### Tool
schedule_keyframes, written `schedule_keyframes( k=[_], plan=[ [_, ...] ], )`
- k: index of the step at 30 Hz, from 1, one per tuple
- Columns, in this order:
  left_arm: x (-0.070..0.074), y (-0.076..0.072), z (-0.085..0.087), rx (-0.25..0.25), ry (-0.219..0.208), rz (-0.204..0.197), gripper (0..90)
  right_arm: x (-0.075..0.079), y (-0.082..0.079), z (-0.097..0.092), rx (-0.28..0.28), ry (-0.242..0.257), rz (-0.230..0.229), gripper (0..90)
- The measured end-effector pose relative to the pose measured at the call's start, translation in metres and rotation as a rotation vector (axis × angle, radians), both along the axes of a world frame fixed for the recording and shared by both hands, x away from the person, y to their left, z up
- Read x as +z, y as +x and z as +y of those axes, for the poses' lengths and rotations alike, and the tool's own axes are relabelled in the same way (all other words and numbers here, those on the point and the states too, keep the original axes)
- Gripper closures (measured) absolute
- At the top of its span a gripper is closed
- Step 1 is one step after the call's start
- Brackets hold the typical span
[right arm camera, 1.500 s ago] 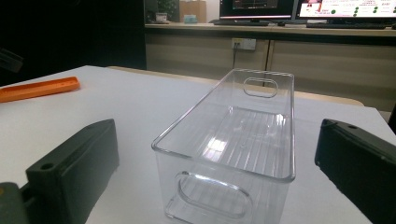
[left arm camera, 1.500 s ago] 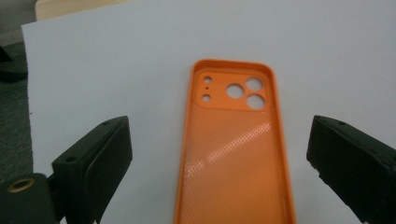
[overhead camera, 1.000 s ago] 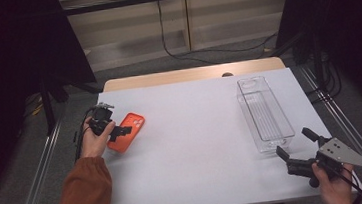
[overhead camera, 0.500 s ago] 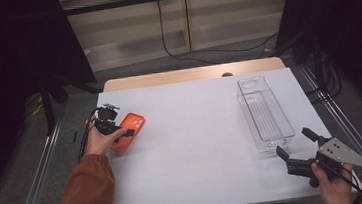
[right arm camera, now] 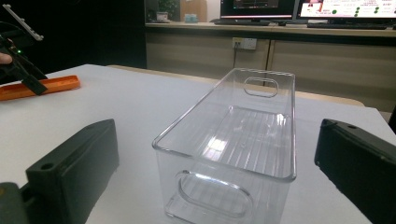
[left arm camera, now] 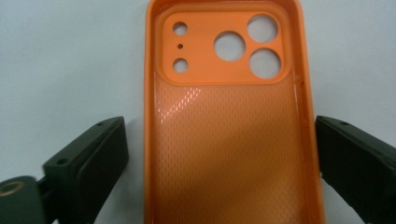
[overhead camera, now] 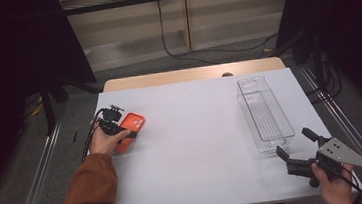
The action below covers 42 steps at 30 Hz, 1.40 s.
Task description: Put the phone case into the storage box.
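Left gripper (overhead camera: 121, 133) jaws wide, straddling orange phone case (left arm camera: 229, 126) flat on table (overhead camera: 197, 130), not clamped. Right gripper (overhead camera: 294, 154) jaws wide, facing clear bin (right arm camera: 233, 144).

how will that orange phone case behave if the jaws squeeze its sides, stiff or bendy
The orange phone case is an empty, thin-walled shell, so it probably flexes and weighs little. It lies flat with its hollow side up, so rolling is unlikely. The left hand-held gripper straddles it, jaws open.

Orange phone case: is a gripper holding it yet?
No. The left gripper is open astride the orange rubbery phone case, its jaws beside the long edges.
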State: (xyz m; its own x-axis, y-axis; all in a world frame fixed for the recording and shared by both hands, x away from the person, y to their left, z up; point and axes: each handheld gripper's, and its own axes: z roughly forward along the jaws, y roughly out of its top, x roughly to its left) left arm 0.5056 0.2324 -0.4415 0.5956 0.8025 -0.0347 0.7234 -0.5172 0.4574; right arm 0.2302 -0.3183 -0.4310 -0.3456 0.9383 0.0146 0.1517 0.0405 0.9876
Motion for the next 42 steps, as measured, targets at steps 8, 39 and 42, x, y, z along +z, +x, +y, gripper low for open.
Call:
schedule_keyframes(
  k=[8,39,42],
  plan=[
    [-0.002,0.001,-0.003,-0.014,0.024,0.009,0.0,0.000,0.000,0.000,0.001,-0.001,-0.001,0.0],
    [0.002,-0.012,-0.005,0.033,0.004,-0.037,16.5,0.000,0.000,0.001,0.006,-0.004,0.004,0.0],
    [0.002,-0.012,-0.005,0.030,0.007,-0.041,16.5,0.000,0.000,0.000,0.005,-0.002,0.004,0.0]
  ],
)
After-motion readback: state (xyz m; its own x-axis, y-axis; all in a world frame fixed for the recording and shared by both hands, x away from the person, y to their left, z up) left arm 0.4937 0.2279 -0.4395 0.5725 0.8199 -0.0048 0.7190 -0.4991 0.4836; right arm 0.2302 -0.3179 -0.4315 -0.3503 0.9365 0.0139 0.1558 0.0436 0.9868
